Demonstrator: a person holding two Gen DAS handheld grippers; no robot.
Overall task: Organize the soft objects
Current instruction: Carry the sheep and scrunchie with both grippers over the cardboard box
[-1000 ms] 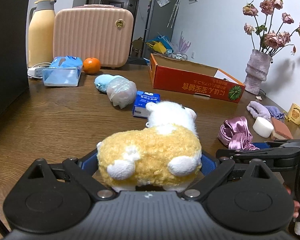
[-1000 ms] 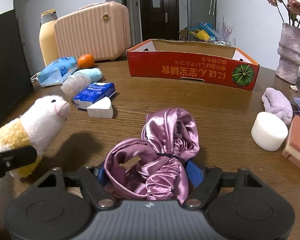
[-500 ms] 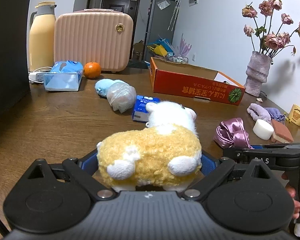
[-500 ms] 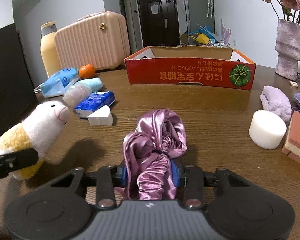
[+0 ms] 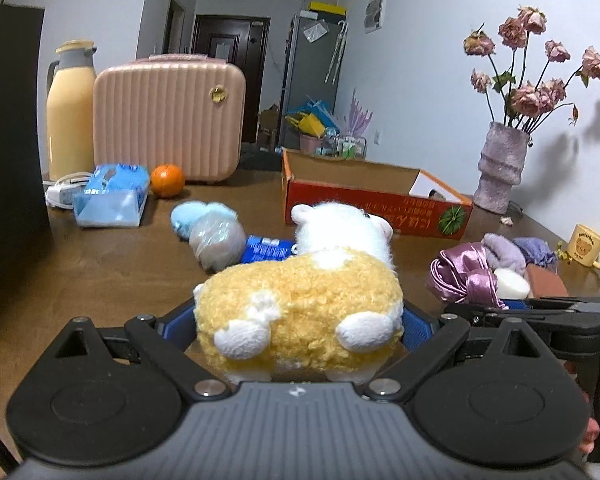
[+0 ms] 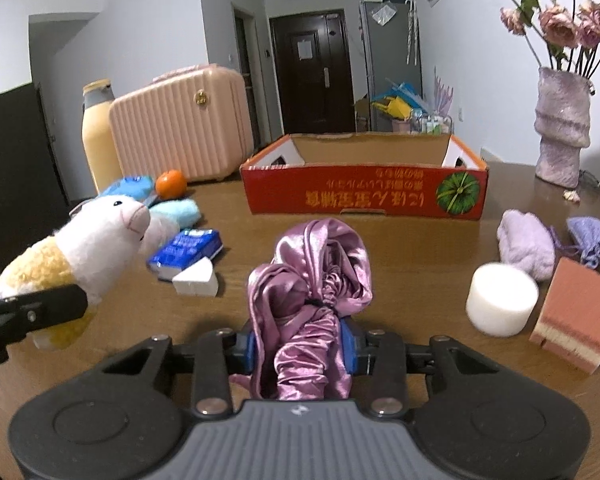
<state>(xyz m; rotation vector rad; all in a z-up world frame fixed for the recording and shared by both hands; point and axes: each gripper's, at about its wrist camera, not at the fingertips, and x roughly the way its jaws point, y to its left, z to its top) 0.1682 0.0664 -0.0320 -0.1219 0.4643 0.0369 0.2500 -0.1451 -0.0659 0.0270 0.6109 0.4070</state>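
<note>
A yellow-and-white plush sheep (image 5: 300, 304) was pinched at its body between the blue pads of the left gripper (image 5: 298, 326), its white head pointing toward the red cardboard box (image 6: 364, 184); whether it was clear of the wooden table (image 6: 400, 240) could not be told. A bundle of purple satin cloth (image 6: 312, 292) was clamped between the pads of the right gripper (image 6: 302, 350), whose jaws had just been closing and were pressed tight on the fabric, the loose folds bulging above them. The two grippers were held side by side, the sheep to the left of the cloth. Just right of the cloth a white cylinder (image 6: 502, 300) and an orange sponge block (image 6: 576, 314) were seen on the table, with a lilac fluffy item (image 6: 526, 242) and a small purple pouch (image 6: 592, 240) behind them. Left of the cloth lay a white wedge (image 6: 196, 282) beside a blue packet (image 6: 186, 248), with a light blue soft item (image 6: 178, 212) farther back. The open box stood toward the far side of the table, its inside hidden by its walls. Near it were a vase of dried roses (image 6: 562, 128), an orange (image 6: 171, 183), a pink ribbed case (image 6: 180, 124) and a cream thermos (image 6: 98, 132).
</note>
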